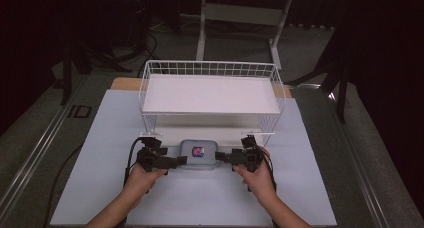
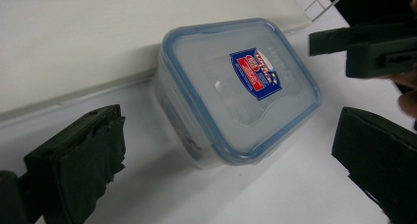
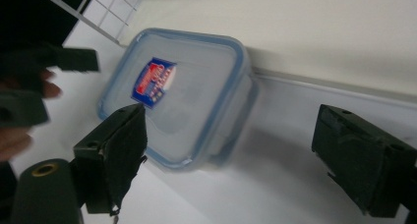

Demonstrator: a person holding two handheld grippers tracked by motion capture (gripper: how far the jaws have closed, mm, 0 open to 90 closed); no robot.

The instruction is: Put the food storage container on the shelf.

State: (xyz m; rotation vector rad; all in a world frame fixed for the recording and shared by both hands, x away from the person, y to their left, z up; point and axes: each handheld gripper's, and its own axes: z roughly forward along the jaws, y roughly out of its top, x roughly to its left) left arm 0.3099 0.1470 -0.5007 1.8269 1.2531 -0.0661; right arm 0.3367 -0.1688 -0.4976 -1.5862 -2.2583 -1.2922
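Note:
A clear plastic container with a blue-rimmed lid and a red and blue label stands on the white table sheet, just in front of the wire rack. My left gripper points at its left end and my right gripper at its right end. In the left gripper view the container lies ahead between the wide-apart jaws of the left gripper. In the right gripper view the container sits ahead and left of the right gripper, whose jaws are also wide apart. Neither holds anything.
A white wire rack with a raised white shelf stands behind the container; its low base board runs right behind the box. The white table sheet spreads around the hands. Cables trail at the left.

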